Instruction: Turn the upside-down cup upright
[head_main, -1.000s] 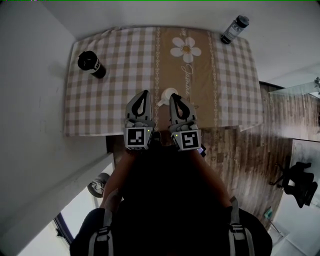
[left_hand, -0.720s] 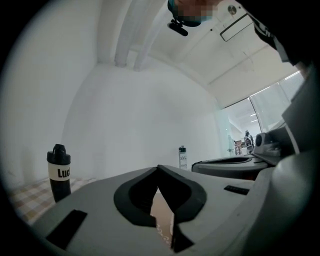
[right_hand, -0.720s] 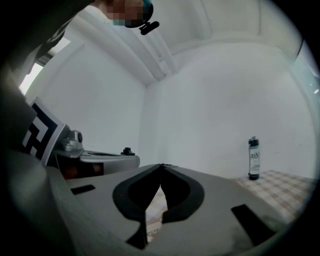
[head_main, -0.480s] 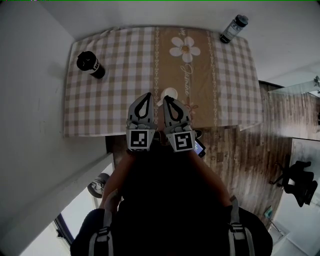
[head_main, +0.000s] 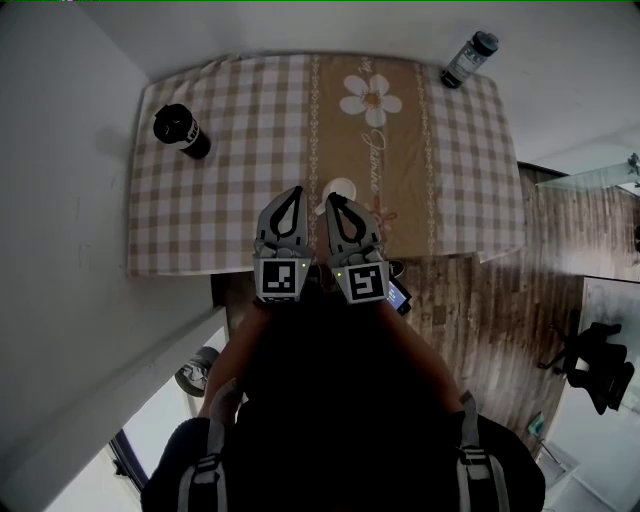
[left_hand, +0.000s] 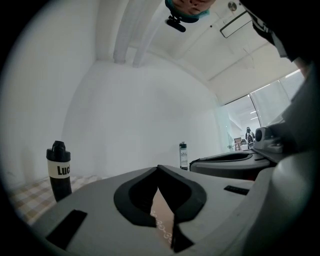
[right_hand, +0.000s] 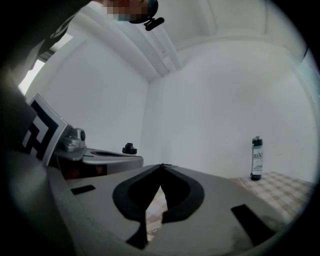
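Since the frame a second back, the right gripper (head_main: 331, 197) has drawn in beside the left gripper (head_main: 293, 190) and now covers more of the cup (head_main: 342, 186). We find the white cup on the tan strip of the tablecloth (head_main: 230, 170), on the near side of the daisy print (head_main: 371, 98), with nothing gripping it. Nearer again from the daisy, both grippers have their jaws fully together with nothing between them. A black bottle (head_main: 181, 130) stands well left of the daisy, a clear bottle (head_main: 469, 58) to its right. We cannot tell which way up the cup stands. We judge that no turning is in hand.
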